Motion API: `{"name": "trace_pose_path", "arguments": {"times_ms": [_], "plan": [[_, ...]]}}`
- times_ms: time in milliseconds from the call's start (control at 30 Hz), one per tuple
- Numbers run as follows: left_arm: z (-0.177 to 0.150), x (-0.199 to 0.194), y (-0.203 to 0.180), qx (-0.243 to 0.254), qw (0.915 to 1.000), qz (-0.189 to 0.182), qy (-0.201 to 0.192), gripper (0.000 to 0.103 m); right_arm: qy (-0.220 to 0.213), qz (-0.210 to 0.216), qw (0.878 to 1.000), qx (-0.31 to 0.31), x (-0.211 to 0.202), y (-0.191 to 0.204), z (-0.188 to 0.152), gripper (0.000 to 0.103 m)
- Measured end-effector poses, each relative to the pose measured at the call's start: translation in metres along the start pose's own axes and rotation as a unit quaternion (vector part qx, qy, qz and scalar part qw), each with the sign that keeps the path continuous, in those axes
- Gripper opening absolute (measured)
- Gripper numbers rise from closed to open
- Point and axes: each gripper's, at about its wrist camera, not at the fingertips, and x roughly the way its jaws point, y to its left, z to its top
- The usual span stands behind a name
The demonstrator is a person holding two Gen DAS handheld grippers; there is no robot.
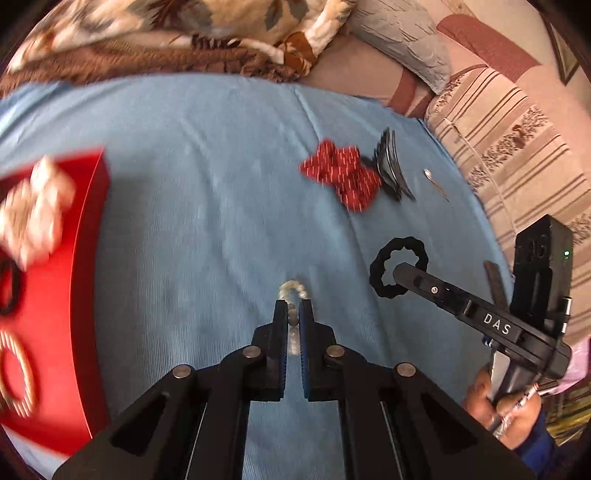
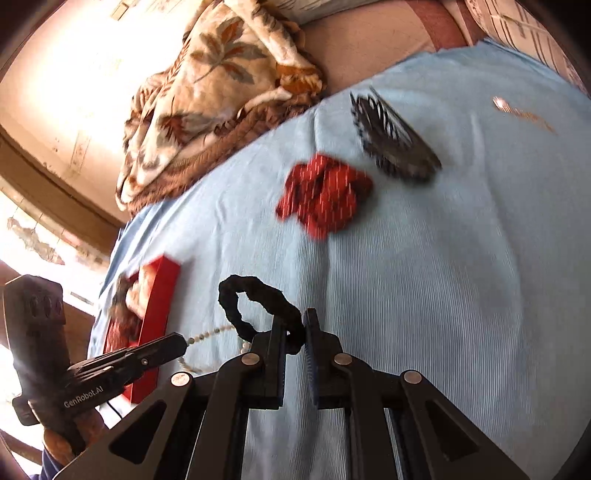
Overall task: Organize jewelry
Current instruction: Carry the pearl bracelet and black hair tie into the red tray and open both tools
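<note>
My left gripper (image 1: pixel 293 308) is shut on a string of pale beads (image 1: pixel 293 289), which loops out past its tips above the blue cloth. In the right wrist view the same gripper (image 2: pixel 183 339) holds the bead string (image 2: pixel 210 334), which trails toward the right gripper. My right gripper (image 2: pixel 294 321) is shut on a black scrunchie (image 2: pixel 255 295); from the left wrist view its tip (image 1: pixel 399 270) sits inside the scrunchie's ring (image 1: pixel 380 280). A red box (image 1: pixel 88 258) at the left holds a white scrunchie (image 1: pixel 37 210), a black ring and a striped bangle.
A red patterned scrunchie (image 1: pixel 341 177), a black hair claw (image 1: pixel 391 170) and a small gold pin (image 1: pixel 430 177) lie on the blue cloth (image 1: pixel 207 184) at the far right. A floral blanket (image 1: pixel 166 33) is bunched behind; striped cushions (image 1: pixel 517 155) border the right side.
</note>
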Motion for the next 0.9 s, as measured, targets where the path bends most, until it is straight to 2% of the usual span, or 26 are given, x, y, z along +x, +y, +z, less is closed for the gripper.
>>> {"name": "trace_pose_path", "arguments": {"times_ms": [67,133,233,433,567,633,800,900], "plan": [[-0.020,-0.003,0.008,-0.007,0.9999,0.005,0.006,0.005,0.007,-0.005,1.000,-0.009,-0.007,0.003,-0.016,0.011],[-0.033,-0.003,0.017,-0.014,0.9994,0.028,0.011,0.005,0.011,-0.019,0.999,-0.024,-0.011,0.006,-0.030,0.011],[-0.039,-0.008,0.027,-0.024,0.9984,0.052,0.006,0.005,0.014,-0.049,0.998,-0.045,-0.009,0.009,-0.042,0.011],[-0.040,-0.017,0.033,-0.029,0.9972,0.068,-0.010,0.006,0.009,-0.075,0.995,-0.070,-0.001,0.009,-0.043,0.012],[-0.037,-0.009,0.030,-0.014,0.9965,0.082,-0.011,0.007,0.000,-0.089,0.993,-0.075,0.002,0.006,-0.042,0.027],[-0.036,-0.003,0.028,-0.004,0.9960,0.088,-0.010,0.016,-0.006,-0.091,0.993,-0.077,0.003,0.005,-0.040,0.029],[-0.041,0.007,0.020,0.026,0.9944,0.102,-0.008,0.029,-0.013,-0.103,0.990,-0.092,0.010,0.011,-0.039,0.033],[-0.043,0.009,0.015,0.034,0.9936,0.107,-0.011,0.029,-0.015,-0.109,0.989,-0.102,0.014,0.014,-0.039,0.033]]}}
